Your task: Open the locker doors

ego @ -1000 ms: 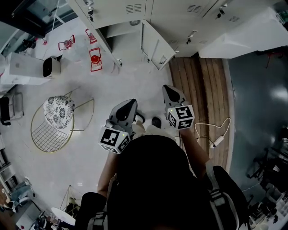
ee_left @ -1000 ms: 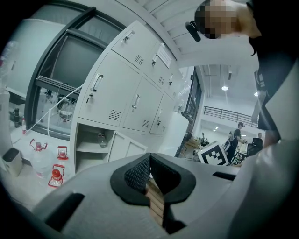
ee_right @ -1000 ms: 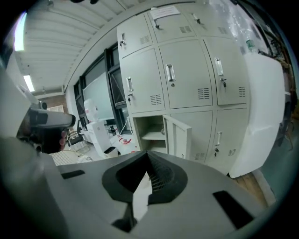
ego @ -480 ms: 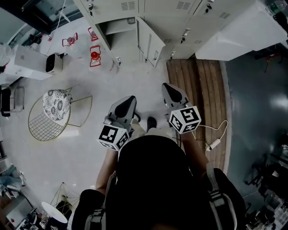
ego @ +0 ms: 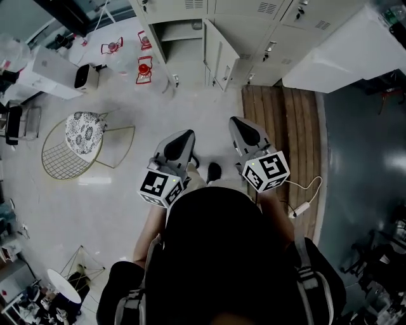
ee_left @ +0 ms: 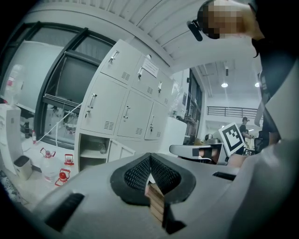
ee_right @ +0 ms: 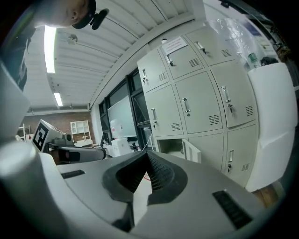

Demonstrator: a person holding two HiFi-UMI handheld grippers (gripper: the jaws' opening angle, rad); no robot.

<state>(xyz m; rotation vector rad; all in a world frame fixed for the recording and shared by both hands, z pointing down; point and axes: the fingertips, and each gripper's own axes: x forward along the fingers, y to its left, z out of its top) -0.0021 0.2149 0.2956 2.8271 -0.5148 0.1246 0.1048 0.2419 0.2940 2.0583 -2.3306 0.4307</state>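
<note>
A bank of pale grey lockers (ego: pixel 266 19) stands along the far wall. One bottom compartment (ego: pixel 181 30) is open, its door (ego: pixel 219 54) swung out toward me. The other doors (ee_right: pixel 201 102) are closed, with small handles. In the left gripper view the open compartment (ee_left: pixel 93 150) shows at lower left. Both grippers are held low in front of the person, well short of the lockers. My left gripper (ego: pixel 184 135) is shut and empty, and so is my right gripper (ego: pixel 237 122). Neither touches anything.
A wire chair with a patterned cushion (ego: pixel 82 136) stands on the left. Red lanterns (ego: pixel 144 68) and a white appliance (ego: pixel 85 76) sit near the lockers. A wooden floor strip (ego: pixel 282 127) carries a white cable (ego: pixel 303 204). A large white covered object (ego: pixel 342 57) is at right.
The head view has shifted, so the lockers and chair sit slightly further right. Both grippers stay shut in nearly the same place in front of the person.
</note>
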